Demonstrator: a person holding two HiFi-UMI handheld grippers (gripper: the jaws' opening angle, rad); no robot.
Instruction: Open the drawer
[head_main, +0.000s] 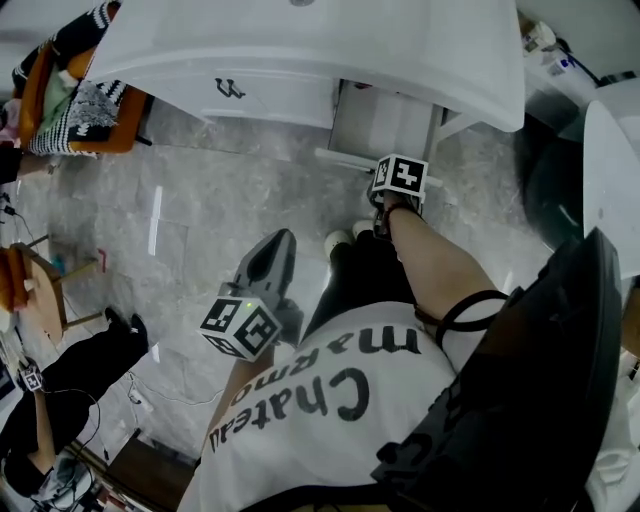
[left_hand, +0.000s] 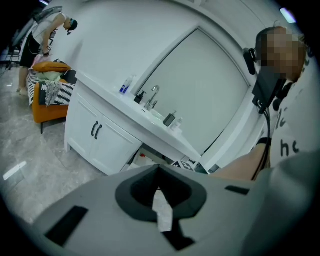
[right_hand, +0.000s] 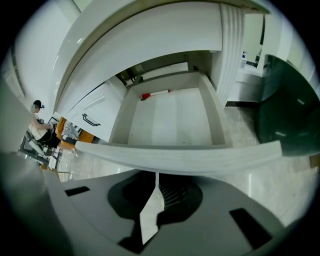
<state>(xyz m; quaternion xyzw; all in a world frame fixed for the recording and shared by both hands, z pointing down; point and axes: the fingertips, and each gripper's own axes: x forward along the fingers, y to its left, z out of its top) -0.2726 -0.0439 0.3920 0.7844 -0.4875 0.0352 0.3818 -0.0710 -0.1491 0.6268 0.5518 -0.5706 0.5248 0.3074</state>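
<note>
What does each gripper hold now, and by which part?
Nothing. The left gripper and right gripper are both shut and empty; the open drawer is not gripped.

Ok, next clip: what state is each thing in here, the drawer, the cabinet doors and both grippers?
Drawer: pulled open, with a small red-and-white item lying at its back.
Cabinet doors: both closed.
Right gripper: jaws shut on nothing, tips close to the drawer's front panel.
Left gripper: jaws shut, empty.
</note>
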